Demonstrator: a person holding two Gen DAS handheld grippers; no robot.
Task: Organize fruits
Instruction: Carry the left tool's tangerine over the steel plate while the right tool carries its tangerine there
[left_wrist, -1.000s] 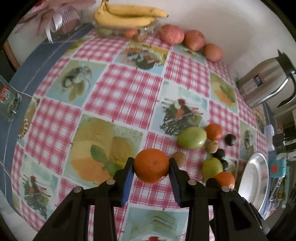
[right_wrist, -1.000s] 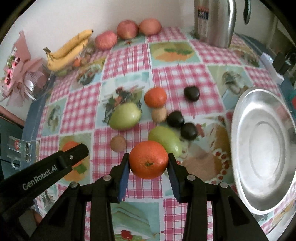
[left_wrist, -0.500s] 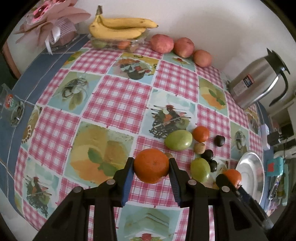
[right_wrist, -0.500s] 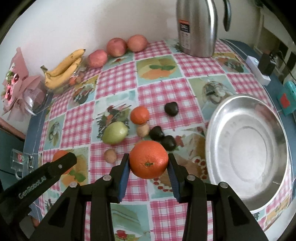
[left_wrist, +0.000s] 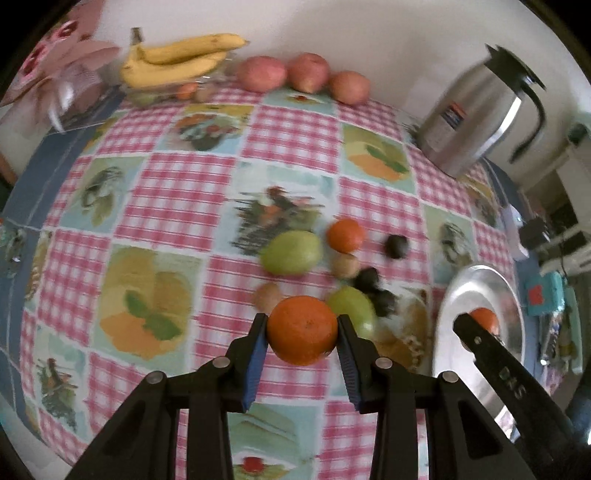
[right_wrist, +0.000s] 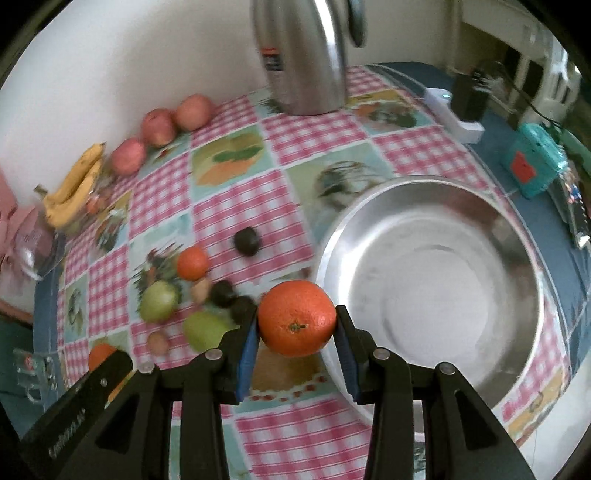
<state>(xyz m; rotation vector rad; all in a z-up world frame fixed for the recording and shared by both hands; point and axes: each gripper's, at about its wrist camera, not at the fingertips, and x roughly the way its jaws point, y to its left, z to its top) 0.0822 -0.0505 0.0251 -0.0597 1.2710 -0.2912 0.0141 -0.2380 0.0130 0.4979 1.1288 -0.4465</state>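
Left two-finger gripper (left_wrist: 302, 334) clamping a round orange tangerine (left_wrist: 302, 329), hovering above the pink-checked picture tablecloth (left_wrist: 184, 192). Right two-finger gripper (right_wrist: 296, 325) pinching a second bright orange tangerine (right_wrist: 296, 317), hanging at the rim of the wide shiny steel bowl (right_wrist: 436, 206). Lying loose nearby: 2 green pears (left_wrist: 290, 252), 1 smaller orange (left_wrist: 345, 235), dark plums (left_wrist: 397, 246). Standing by the white wall: steel thermos jug (left_wrist: 476, 122), 3 red apples (left_wrist: 308, 75), yellow bananas (left_wrist: 181, 61). Compared with 0.5 s ago, right gripper sitting closer to the bowl, both grips unchanged.

Black gripper (left_wrist: 302, 332) arms, blue pads, silver screws.
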